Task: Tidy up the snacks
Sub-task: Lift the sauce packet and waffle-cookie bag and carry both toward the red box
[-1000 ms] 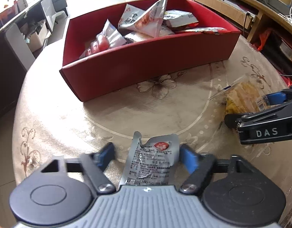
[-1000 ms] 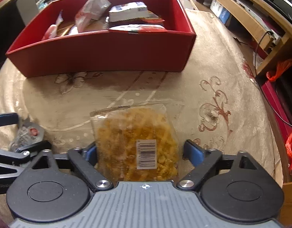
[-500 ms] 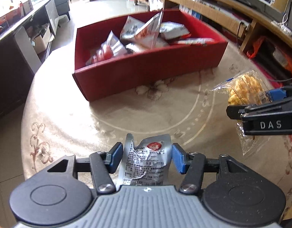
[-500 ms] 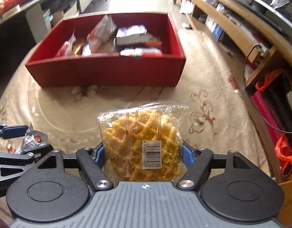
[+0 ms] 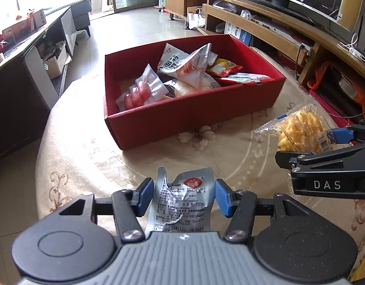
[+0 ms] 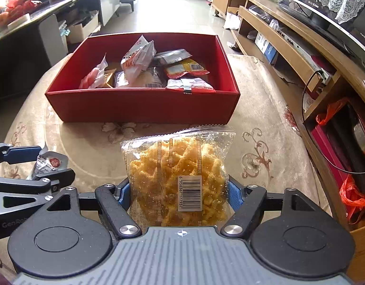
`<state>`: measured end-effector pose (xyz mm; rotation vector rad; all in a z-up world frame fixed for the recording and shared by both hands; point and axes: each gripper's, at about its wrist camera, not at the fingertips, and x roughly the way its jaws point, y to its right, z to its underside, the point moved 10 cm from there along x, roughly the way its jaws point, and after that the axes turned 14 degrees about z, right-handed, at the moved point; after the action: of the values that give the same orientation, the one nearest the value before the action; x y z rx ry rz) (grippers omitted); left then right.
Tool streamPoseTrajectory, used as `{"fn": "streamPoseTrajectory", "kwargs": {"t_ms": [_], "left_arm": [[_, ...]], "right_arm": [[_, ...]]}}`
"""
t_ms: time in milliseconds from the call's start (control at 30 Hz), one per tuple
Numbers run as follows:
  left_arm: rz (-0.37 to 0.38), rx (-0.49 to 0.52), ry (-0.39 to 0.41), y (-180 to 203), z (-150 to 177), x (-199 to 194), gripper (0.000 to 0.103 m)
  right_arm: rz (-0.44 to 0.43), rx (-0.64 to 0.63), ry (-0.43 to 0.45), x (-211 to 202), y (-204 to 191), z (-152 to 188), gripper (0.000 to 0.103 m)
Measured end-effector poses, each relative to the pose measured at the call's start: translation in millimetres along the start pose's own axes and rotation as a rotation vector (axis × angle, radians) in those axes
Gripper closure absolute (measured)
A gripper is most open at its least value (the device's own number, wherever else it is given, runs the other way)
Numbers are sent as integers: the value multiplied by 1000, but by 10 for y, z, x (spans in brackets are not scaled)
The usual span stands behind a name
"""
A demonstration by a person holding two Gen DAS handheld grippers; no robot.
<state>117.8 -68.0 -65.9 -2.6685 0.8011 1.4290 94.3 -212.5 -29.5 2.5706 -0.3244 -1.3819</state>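
Observation:
My left gripper (image 5: pixel 182 196) is shut on a silver foil snack packet (image 5: pixel 182 204) and holds it above the table, near of the red box (image 5: pixel 182 121). My right gripper (image 6: pixel 179 191) is shut on a clear bag of yellow crispy snack (image 6: pixel 175 178), also lifted off the table. The bag also shows in the left wrist view (image 5: pixel 298 128), and the silver packet in the right wrist view (image 6: pixel 49 163). The red box (image 6: pixel 139 104) holds several snack packets (image 6: pixel 139 59). Both grippers hover side by side in front of the box.
The round table has a beige flowered cloth (image 6: pixel 265 118). A wooden TV bench (image 6: pixel 301 54) runs along the right with an orange bag (image 6: pixel 355 190) below. A dark counter (image 5: pixel 18 83) stands to the left.
Both grippers have closed on their packets and lifted them off the table. They have risen and drawn back, so the box looks smaller and its inside shows more.

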Motion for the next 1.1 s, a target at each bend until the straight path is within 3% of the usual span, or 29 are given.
{"fn": "streamPoseTrajectory", "kwargs": {"t_ms": [433, 1100], "left_arm": [[-13, -3, 3, -62, -99, 29, 53], [0, -14, 69, -96, -453, -34, 53]], "right_arm": [[-12, 9, 27, 26, -47, -178, 23], [-17, 52, 56, 65, -48, -459, 23]]}}
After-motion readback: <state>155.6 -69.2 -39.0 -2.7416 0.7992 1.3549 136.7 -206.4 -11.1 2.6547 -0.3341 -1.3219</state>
